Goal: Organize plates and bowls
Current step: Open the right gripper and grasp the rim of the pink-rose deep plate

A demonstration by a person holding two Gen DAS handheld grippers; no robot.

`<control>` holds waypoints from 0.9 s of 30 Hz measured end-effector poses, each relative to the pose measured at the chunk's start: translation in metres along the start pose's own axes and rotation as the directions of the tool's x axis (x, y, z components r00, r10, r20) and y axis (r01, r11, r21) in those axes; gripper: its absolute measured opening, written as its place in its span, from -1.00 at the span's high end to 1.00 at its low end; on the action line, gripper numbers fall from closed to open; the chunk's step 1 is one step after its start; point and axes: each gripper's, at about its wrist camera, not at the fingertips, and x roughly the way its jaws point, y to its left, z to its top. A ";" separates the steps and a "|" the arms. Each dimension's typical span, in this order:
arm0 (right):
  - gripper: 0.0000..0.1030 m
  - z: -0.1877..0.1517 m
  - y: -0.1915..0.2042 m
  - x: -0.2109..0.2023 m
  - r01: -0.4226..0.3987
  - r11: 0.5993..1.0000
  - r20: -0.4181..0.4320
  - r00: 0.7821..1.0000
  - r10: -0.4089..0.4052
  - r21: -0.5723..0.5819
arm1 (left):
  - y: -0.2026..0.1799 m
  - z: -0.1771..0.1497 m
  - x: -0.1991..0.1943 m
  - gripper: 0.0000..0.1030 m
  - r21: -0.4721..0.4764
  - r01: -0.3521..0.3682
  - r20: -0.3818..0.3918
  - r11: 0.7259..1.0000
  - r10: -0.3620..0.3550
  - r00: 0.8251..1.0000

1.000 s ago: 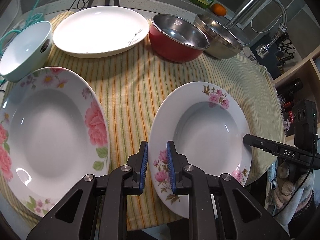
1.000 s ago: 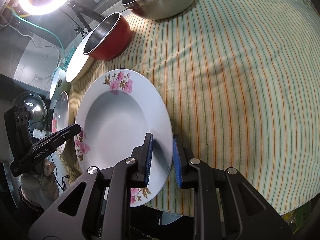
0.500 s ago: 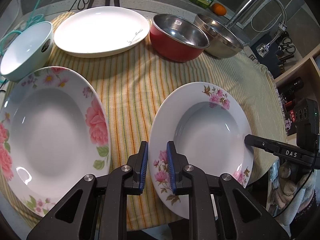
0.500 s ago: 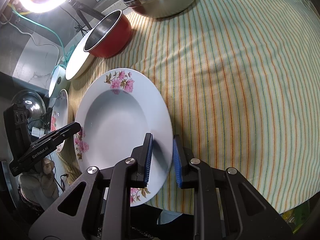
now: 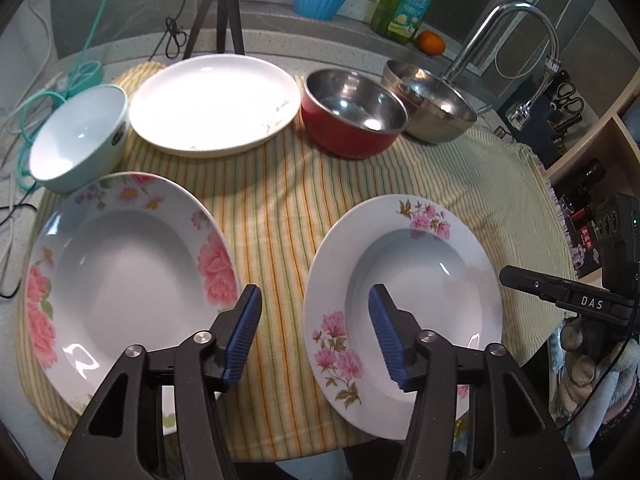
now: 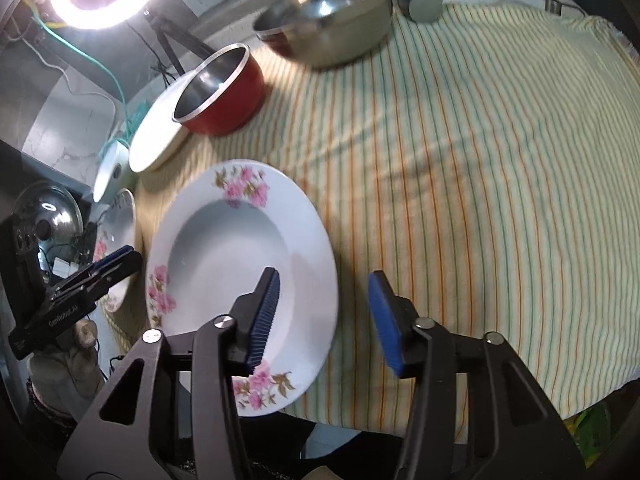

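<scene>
Both grippers' fingers opening, straddling opposite rims of small-flowered plate (image 5: 404, 280); plate flat on striped cloth (image 5: 272, 208), well up.

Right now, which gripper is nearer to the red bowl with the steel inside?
Left, I judge. The left gripper, jaws opening, straddles the small-flower plate's near-left rim; the red bowl lies straight beyond. The right gripper, also opening, straddles the plate's opposite rim, farther away.

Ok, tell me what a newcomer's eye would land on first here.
Two floral-rimmed deep plates at the near edge of the striped cloth: the big-rose plate on the left, the pink-blossom plate on the right. Both hand-held grippers, left and right, are opening astride the pink-blossom plate's rims. Behind sits a red bowl.
</scene>
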 end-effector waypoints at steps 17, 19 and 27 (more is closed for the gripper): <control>-0.10 0.024 0.085 0.007 -0.091 0.984 0.016 0.995 0.095 -0.152 | 0.074 -0.014 -0.055 -0.08 -0.204 -0.090 0.115 0.975 0.115 0.987; -0.10 0.027 0.097 0.013 -0.111 0.979 0.001 0.994 0.112 -0.170 | 0.085 -0.018 -0.060 -0.08 -0.233 -0.101 0.121 0.967 0.132 0.984; -0.10 0.033 0.142 0.043 -0.165 0.961 -0.063 0.986 0.155 -0.222 | 0.131 -0.031 -0.073 -0.08 -0.335 -0.139 0.123 0.932 0.190 0.974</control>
